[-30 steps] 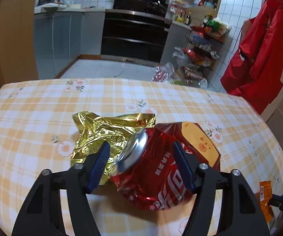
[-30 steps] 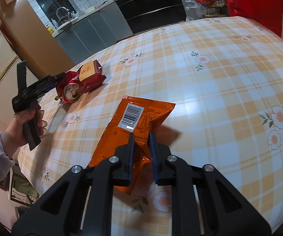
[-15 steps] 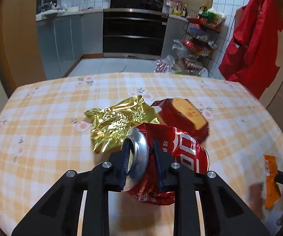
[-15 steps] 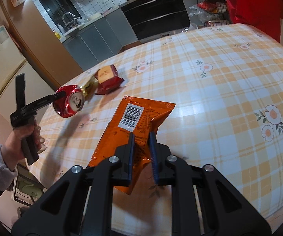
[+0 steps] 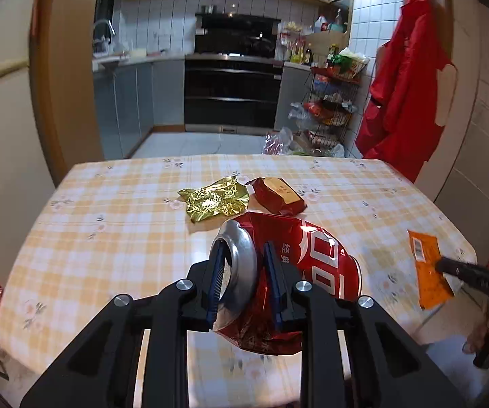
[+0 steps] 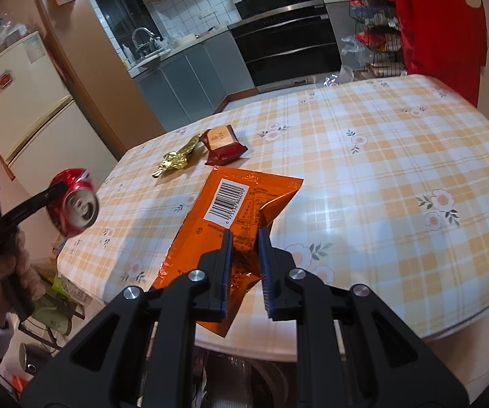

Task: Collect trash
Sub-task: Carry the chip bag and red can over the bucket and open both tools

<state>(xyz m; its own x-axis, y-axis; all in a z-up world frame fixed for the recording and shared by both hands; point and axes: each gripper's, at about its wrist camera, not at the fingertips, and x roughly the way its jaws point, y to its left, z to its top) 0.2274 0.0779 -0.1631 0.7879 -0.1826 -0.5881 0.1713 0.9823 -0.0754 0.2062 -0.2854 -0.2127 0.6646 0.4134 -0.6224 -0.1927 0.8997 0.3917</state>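
Trash held aloft in both hand-held grippers

Left hand-held gripper (image 5: 244, 278) clamps crushed red can (image 5: 298, 272); right hand-held gripper (image 6: 244, 265) pinches orange wrapper (image 6: 234, 224), whose barcode only the right view shows clearly.

This is a home kitchen with a dining corner. A black built-in oven (image 5: 232, 93) sits among grey cabinets (image 5: 132, 102) under white wall tiles, with a sink faucet (image 5: 103, 29) on the counter. A wire rack (image 5: 332, 102) holds groceries, a cream refrigerator (image 6: 23, 102) stands nearby, and a checked floral tablecloth (image 6: 397, 176) covers the table.
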